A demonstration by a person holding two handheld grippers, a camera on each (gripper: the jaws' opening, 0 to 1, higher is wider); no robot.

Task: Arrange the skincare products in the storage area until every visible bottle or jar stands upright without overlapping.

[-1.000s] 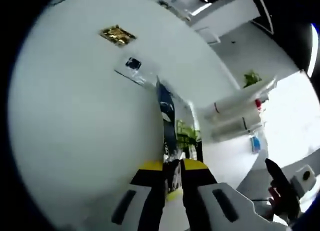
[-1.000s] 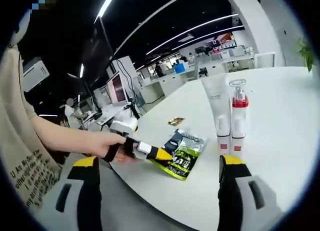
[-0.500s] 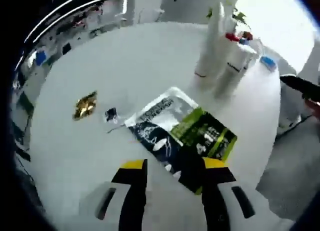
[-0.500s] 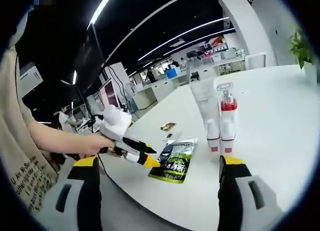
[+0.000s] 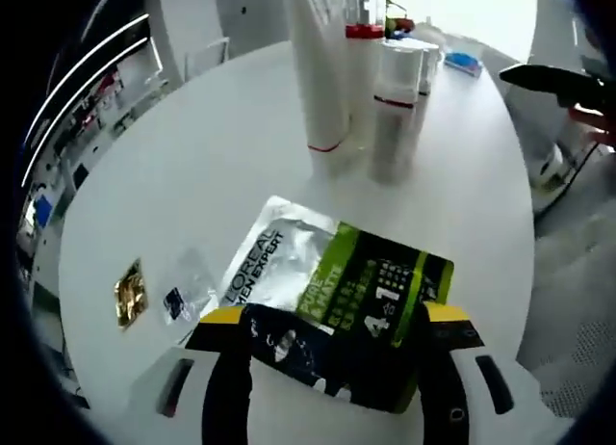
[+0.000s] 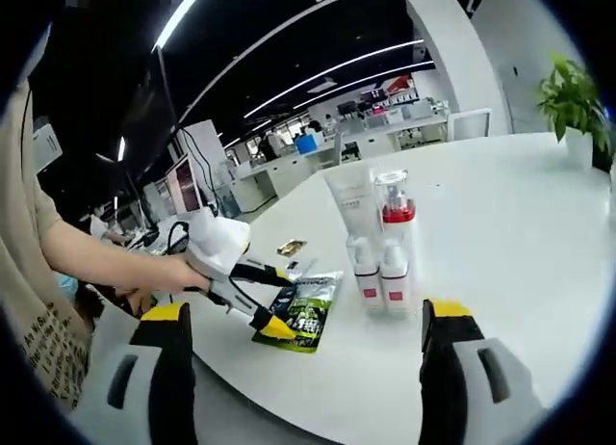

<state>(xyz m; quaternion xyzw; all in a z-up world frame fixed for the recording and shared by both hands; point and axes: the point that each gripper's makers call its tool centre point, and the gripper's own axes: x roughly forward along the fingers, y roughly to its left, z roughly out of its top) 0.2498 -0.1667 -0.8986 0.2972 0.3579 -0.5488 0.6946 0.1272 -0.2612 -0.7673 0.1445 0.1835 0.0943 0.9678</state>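
Observation:
A green, black and silver sachet lies flat on the round white table. My left gripper stands open over its near end, one jaw at each side. Beyond it stand a tall white tube, a clear pump bottle with a red band and two small white bottles, all upright and close together. In the right gripper view my right gripper is open and holds nothing, off the table's near edge. A hand holds the left gripper by the sachet, left of the bottles.
A gold wrapper and a small clear wrapper lie left of the sachet. A potted plant stands at the table's far right. A person's arm reaches in from the left. Desks and monitors fill the background.
The left gripper held the sachet on edge a second ago; it has opened, and the sachet now lies flat. The right gripper has drawn back from the table, still open.

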